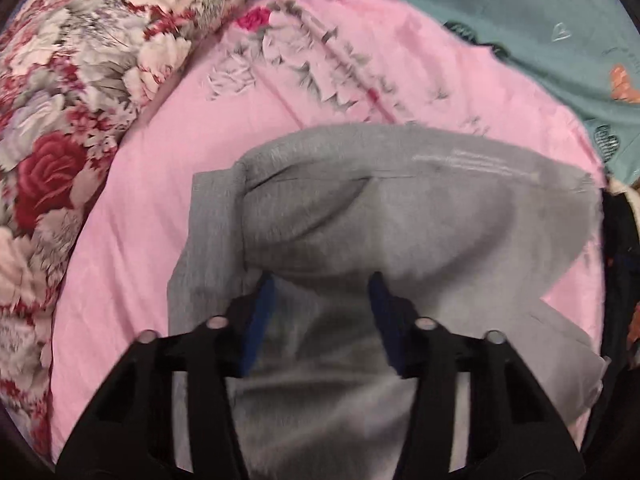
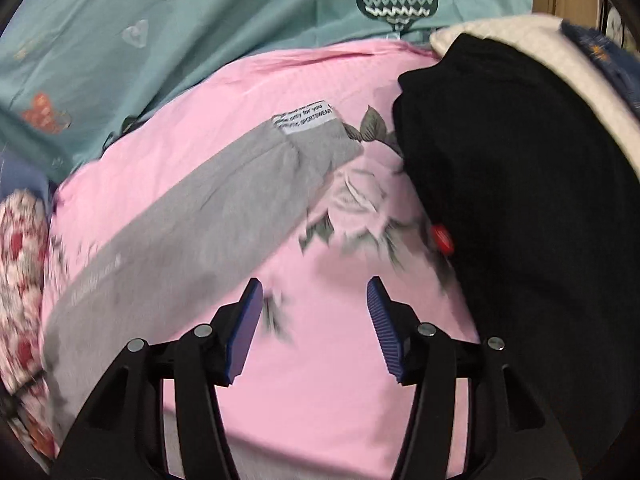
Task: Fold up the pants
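Observation:
Grey sweatpants (image 1: 360,216) lie partly folded on a pink floral sheet (image 1: 140,248). My left gripper (image 1: 320,284) is open right over the grey cloth, its blue pads on either side of a fold, not pinching it. In the right wrist view a grey pant leg (image 2: 192,232) with a white printed label at its cuff stretches diagonally across the pink sheet (image 2: 328,380). My right gripper (image 2: 316,288) is open and empty above bare sheet, to the right of that leg.
A red and white floral pillow (image 1: 60,120) lies at the left. A teal blanket (image 2: 180,32) with hearts lies behind. A pile of black (image 2: 520,200), cream and denim clothes sits at the right.

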